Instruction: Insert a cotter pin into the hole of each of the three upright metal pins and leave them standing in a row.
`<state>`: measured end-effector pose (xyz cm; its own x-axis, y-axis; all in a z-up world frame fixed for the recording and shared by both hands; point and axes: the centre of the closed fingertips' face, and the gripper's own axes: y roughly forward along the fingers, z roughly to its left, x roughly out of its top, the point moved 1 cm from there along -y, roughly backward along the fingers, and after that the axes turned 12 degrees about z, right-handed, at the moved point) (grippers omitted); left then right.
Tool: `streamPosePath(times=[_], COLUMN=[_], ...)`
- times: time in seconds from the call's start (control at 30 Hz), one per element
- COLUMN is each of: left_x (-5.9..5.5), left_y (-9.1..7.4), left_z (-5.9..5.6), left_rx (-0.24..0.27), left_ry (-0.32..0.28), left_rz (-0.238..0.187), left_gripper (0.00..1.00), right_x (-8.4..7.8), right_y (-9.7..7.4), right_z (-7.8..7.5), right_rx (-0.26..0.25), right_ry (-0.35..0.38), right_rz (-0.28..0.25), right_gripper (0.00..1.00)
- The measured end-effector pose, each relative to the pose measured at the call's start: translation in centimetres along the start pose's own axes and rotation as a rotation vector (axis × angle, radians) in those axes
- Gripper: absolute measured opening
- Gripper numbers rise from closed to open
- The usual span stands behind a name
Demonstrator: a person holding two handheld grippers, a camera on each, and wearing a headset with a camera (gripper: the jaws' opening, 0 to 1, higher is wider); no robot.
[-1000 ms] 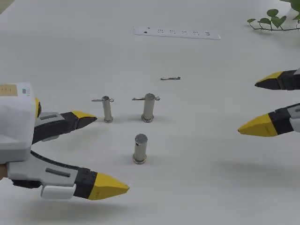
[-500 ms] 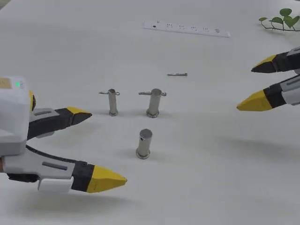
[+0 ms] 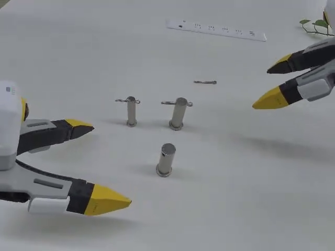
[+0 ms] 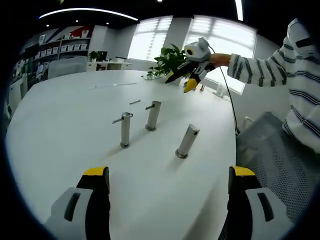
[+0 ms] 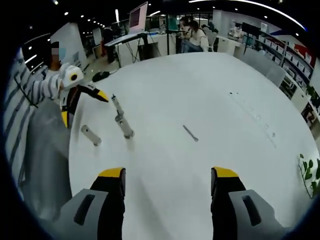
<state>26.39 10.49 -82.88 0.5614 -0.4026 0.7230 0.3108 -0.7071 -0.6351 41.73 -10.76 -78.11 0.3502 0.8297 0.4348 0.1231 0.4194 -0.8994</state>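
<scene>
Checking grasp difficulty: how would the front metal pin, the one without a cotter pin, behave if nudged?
The front pin stands tall on a small flared foot, so a push near its top would probably tip it. Being round, it would likely roll once down. Its shiny metal may slip between jaws.

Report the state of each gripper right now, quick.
Left yellow-tipped black gripper: open, holding nothing.
Right yellow-tipped black gripper: open, holding nothing.
</scene>
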Motion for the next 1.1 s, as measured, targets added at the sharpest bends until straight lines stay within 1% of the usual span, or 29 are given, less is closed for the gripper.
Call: streamPosePath(times=[0.1,0.17,0.2,0.3,0.37,0.47,0.57,0.67,0.73,0.8,0.83,0.97,1.03,1.1], left_x=[-0.2,-0.3,-0.2,-0.1,-0.1,-0.2,-0.1,-0.2,-0.3,0.0,0.0,-0.2,-0.3,-0.2], left_y=[0.0,0.0,0.0,0.0,0.0,0.0,0.1,0.1,0.2,0.2,0.1,0.3,0.2,0.1], left_z=[0.0,0.0,0.0,-0.1,-0.2,-0.2,-0.5,-0.7,-0.9,-0.9,-1.0,-1.2,-1.3,-1.4], left_rx=[0.001,0.002,0.003,0.001,-0.001,-0.004,-0.010,-0.013,-0.017,-0.017,-0.019,-0.021,-0.023,-0.023], left_ry=[-0.008,-0.015,-0.017,-0.023,-0.026,-0.039,-0.042,-0.038,-0.040,-0.049,-0.049,-0.055,-0.055,-0.041], left_rz=[0.004,0.007,0.003,-0.004,-0.005,-0.002,-0.009,-0.005,-0.004,-0.038,-0.044,-0.030,-0.031,-0.042], left_gripper=[0.99,0.99,0.99,0.99,0.99,0.99,0.99,0.99,0.99,0.99,0.97,0.97,0.96,0.93], right_x=[0.6,1.1,1.4,2.1,2.3,2.5,2.8,2.9,3.1,3.3,3.4,3.5,3.6,3.6], right_y=[0.4,0.8,1.1,1.8,2.4,3.3,4.4,5.3,5.7,6.1,6.3,7.0,7.5,7.9], right_z=[-0.4,-0.7,-0.8,-1.2,-1.2,-1.1,-0.9,-1.1,-1.3,-1.5,-1.6,-2.2,-2.6,-2.9], right_rx=[0.002,0.014,0.027,0.033,0.043,0.049,0.060,0.048,0.040,0.037,0.036,0.027,0.024,0.019], right_ry=[-0.024,-0.032,-0.029,-0.034,-0.042,-0.075,-0.099,-0.130,-0.141,-0.146,-0.148,-0.149,-0.149,-0.149], right_rz=[0.022,0.032,0.038,0.040,0.058,0.093,0.117,0.148,0.158,0.164,0.165,0.177,0.182,0.193], right_gripper=[0.69,0.69,0.69,0.68,0.67,0.64,0.63,0.63,0.62,0.61,0.60,0.58,0.56,0.52])
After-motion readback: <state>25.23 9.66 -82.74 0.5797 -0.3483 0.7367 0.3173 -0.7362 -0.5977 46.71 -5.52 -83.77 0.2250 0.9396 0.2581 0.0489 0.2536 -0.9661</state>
